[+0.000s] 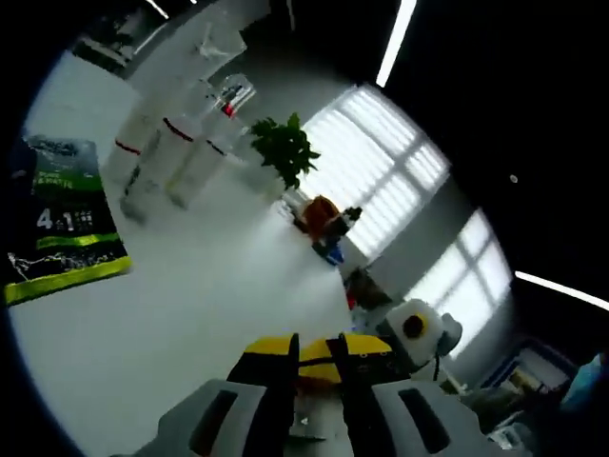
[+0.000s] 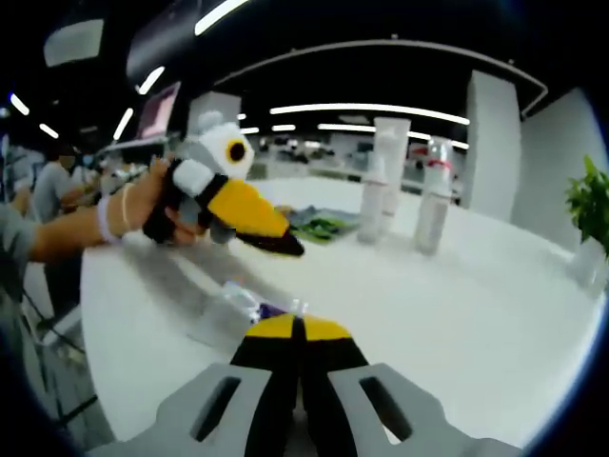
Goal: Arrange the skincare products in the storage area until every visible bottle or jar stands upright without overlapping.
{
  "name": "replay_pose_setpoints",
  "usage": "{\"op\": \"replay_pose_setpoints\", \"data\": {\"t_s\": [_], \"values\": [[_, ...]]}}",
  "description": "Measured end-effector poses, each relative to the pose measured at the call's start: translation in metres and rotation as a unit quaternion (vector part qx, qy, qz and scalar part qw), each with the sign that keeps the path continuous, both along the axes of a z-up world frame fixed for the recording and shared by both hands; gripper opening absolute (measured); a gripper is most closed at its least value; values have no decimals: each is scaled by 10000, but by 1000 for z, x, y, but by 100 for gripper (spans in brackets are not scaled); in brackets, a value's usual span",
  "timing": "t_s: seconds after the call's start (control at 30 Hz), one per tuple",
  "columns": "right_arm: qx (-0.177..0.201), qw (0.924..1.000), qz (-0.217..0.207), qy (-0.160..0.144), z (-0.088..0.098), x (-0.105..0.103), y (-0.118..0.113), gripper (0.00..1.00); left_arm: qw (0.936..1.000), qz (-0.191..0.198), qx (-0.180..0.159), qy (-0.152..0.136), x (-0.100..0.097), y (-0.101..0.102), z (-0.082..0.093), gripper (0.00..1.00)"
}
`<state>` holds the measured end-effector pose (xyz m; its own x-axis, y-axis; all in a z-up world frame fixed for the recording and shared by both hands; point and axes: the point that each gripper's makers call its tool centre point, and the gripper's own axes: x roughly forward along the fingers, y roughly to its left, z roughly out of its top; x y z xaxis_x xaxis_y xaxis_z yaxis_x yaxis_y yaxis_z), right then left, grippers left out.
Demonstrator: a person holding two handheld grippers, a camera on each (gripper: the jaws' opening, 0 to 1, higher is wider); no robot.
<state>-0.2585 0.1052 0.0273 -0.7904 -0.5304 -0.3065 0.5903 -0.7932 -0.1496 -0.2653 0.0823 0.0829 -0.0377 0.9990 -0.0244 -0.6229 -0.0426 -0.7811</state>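
- Currently the left claw (image 1: 316,367) has its jaws pressed together, holding nothing, above the white surface (image 1: 190,305).
- Three white skincare bottles (image 1: 171,157) stand upright beside a green sachet (image 1: 62,224).
- Likewise the right claw (image 2: 300,343) is closed, over a clear bottle (image 2: 238,303) lying flat.

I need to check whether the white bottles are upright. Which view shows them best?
The right gripper view: the white bottles stand upright, seen side-on on the table. The left gripper view shows them tilted, farther off.
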Motion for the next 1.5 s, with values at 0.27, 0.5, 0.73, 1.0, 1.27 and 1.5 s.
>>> {"op": "replay_pose_setpoints", "data": {"t_s": [0.27, 0.5, 0.73, 1.0, 1.27, 1.5], "values": [[-458, 9984, 326, 104, 28, 11, -18, 43, 9955, 717, -167, 600, -23, -10, 1, 19], [106, 9970, 510, -568, 9, 20, -30, 73, 9896, 1181, -66, 814, -54, -29, 10, 19], [484, 9886, 335, -1387, -6, 20, -27, 63, 9885, 1280, 41, 807, -69, -35, 17, 18], [1558, 9519, 346, -2614, -6, 16, -35, 50, 9883, 1275, 31, 834, -63, -37, 16, 18], [2215, 9070, 66, -3580, -10, 1, -39, 47, 9862, 1474, 107, 742, -67, -46, 16, 18], [2311, 8954, -71, -3805, -13, 1, -35, 39, 9867, 1472, 221, 659, -61, -44, 19, 18]]}}
